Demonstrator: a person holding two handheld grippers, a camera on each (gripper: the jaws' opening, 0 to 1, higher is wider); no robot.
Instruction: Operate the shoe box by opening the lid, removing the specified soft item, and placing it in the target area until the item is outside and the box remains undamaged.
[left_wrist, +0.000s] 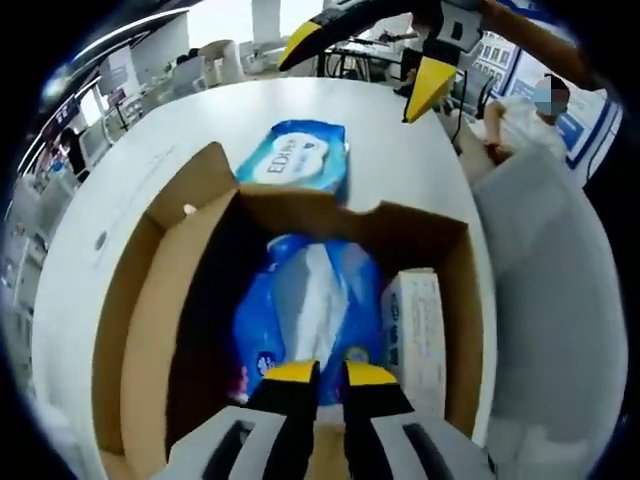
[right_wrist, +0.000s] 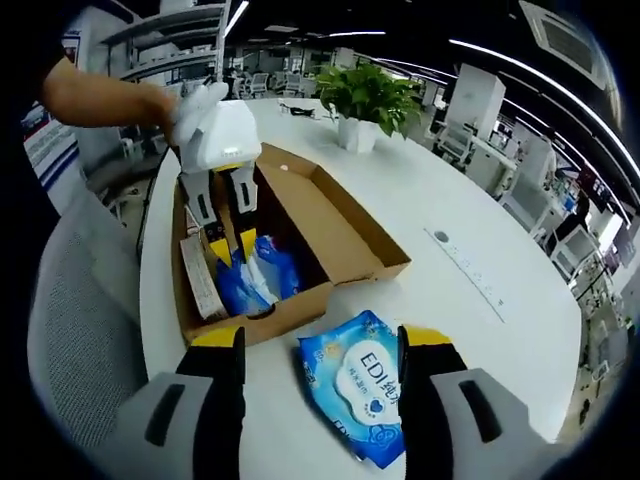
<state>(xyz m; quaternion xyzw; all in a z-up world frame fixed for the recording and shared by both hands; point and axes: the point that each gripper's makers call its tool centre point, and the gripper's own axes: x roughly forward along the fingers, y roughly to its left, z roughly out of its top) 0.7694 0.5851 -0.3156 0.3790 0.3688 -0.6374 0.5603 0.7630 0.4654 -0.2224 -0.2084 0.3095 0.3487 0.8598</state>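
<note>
Left gripper (left_wrist: 318, 372) down inside the open shoe box (left_wrist: 150, 300), jaws nearly together on the blue soft pack (left_wrist: 300, 300). Right gripper (right_wrist: 318, 345) wide apart above the table (right_wrist: 480, 260), wipes packet (right_wrist: 362, 392) lying beneath, outside the box.

Both grippers have grey bodies and black jaws tipped yellow: the left gripper (left_wrist: 320, 372), the right gripper (right_wrist: 320, 340). A white glove (right_wrist: 195, 103) covers the left hand.

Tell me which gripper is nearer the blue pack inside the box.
Left. The left gripper reaches down into the box, its jaws at the blue pack. The right gripper is open outside the box, over the wipes pack on the table.
</note>
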